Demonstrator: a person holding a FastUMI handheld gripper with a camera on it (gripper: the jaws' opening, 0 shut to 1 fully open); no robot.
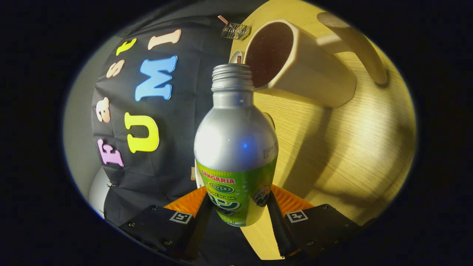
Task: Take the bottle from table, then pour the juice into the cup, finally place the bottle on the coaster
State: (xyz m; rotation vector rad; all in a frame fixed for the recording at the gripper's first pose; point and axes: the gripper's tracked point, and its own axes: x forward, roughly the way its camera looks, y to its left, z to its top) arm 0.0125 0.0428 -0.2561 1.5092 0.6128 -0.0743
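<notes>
A silver bottle (236, 144) with a green label and an open threaded neck sits between my fingers, and my gripper (238, 207) is shut on its lower half. The whole view is rolled, so the bottle is tilted over. Its mouth lies right at the rim of a cream mug (306, 70) with a dark inside, standing on the wooden table (343, 147) just beyond the bottle. I cannot tell whether any liquid is flowing. A round cream coaster (354, 48) lies flat on the table past the mug.
A small wire object (235, 31) sits on the table's far edge near the mug. The black cloth wall hangs beyond the table's edge, on the bottle's other side. A little round thing (236, 57) peeks out behind the bottle's neck.
</notes>
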